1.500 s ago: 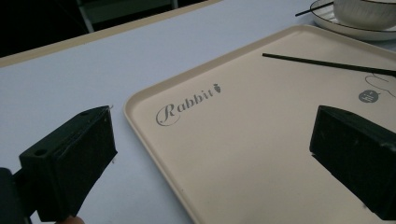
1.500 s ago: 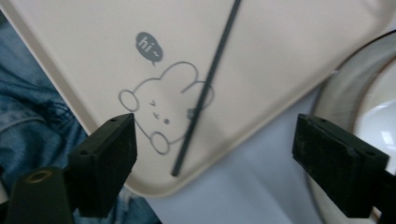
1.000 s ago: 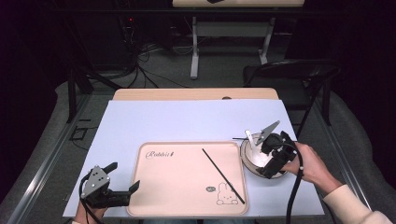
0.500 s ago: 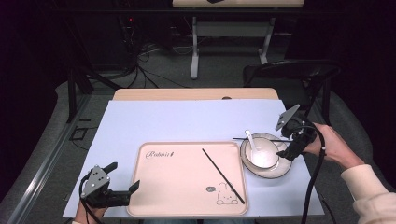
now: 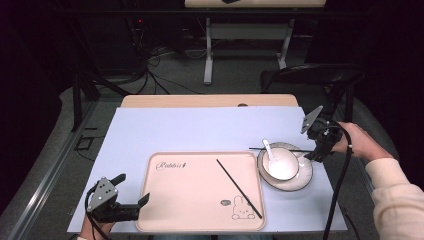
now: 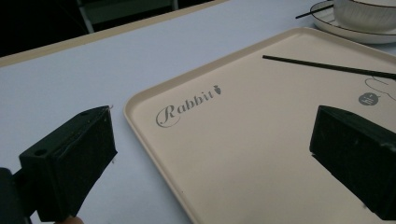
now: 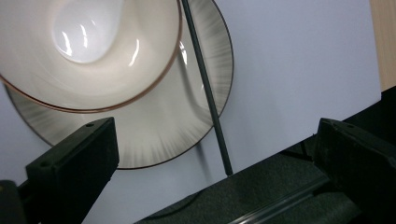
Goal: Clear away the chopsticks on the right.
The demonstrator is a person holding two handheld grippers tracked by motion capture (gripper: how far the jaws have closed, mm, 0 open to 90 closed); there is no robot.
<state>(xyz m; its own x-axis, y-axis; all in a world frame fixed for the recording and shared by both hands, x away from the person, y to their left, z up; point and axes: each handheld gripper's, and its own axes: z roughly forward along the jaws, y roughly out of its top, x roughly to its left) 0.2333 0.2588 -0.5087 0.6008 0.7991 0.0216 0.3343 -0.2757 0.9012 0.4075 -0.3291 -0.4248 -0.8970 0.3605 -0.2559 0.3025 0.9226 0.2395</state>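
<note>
A beige tray (image 5: 200,200) marked "Rabbit" lies at the table's front, with one black chopstick (image 5: 239,188) slanting across it. To its right a white bowl (image 5: 281,163) sits on a grey-rimmed plate (image 5: 301,179), and a white spoon (image 5: 270,150) rests in the bowl. A second chopstick (image 5: 280,149) lies across the plate's far rim. My right gripper (image 5: 314,152) is open at that chopstick's right end; in the right gripper view the chopstick (image 7: 208,98) runs between the jaws of my right gripper (image 7: 215,168). My left gripper (image 5: 132,189) stands open and empty at the tray's front left corner (image 6: 154,121).
The table wears a pale blue cover (image 5: 200,130). Its right edge (image 7: 261,163) runs just past the chopstick's tip. A dark chair (image 5: 310,75) stands behind the table's right corner, and cables lie on the floor beyond.
My right gripper moved off the bowl to the right, leaving the spoon in it, then came down at the far chopstick's end. The left gripper has stayed still.
</note>
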